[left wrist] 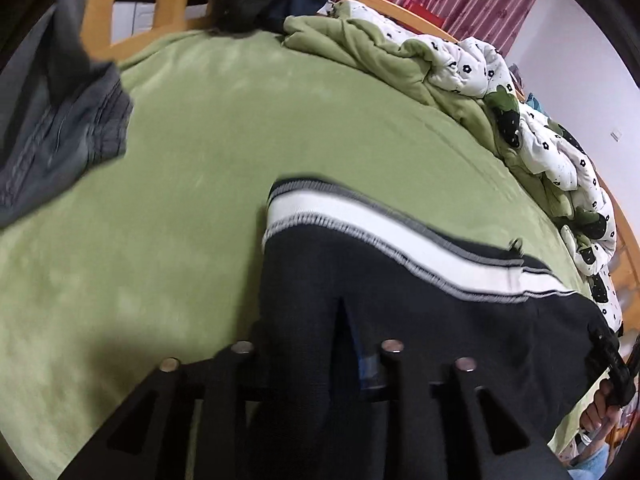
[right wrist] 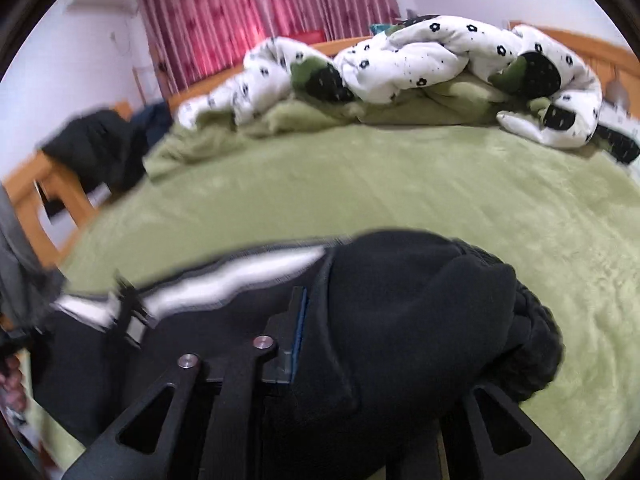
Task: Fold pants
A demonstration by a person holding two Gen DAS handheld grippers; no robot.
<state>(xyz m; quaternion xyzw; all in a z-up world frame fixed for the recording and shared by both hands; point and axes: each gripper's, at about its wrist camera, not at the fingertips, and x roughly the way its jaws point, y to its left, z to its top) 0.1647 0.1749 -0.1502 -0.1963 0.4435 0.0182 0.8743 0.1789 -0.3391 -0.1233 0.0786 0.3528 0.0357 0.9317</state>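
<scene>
- The black fleece pants with a white side stripe edged in grey and black stitching (left wrist: 400, 280) are lifted over the green plush bed cover (left wrist: 200, 160), stretched between the two grippers; the stripe runs in a wavy band from the left gripper's side toward the right one.
- The cloth is thick, soft and matte. In the right wrist view it bunches into a rounded heap (right wrist: 420, 312) with a ribbed knitted edge at its right side.
- The left gripper (left wrist: 344, 312), of black plastic with metal pins at its joints, points down at the pants. Black cloth drapes over its fingers, a narrow dark slit shows between them with a strip of blue pad beside it, and whether the pads press on the cloth cannot be told.
- The right gripper (right wrist: 320, 320) has its jaws nearly together. One finger with a blue pad stands against a fold of the black cloth and the other is buried under the heap, so it appears clamped on the pants.
- In the left wrist view the right gripper shows small at the right edge, at the far end of the stripe, with a person's hand (left wrist: 600, 404) below it.
- A grey denim garment (left wrist: 60, 128) lies at the left edge of the bed.
- A crumpled white quilt with black flower prints and green patches (right wrist: 400, 60) lies piled along the far side, against the curved wooden bed frame (left wrist: 384, 4).
- Dark clothes (right wrist: 100, 148) hang over the wooden end of the bed.
- Red patterned curtains (right wrist: 240, 12) hang behind.
</scene>
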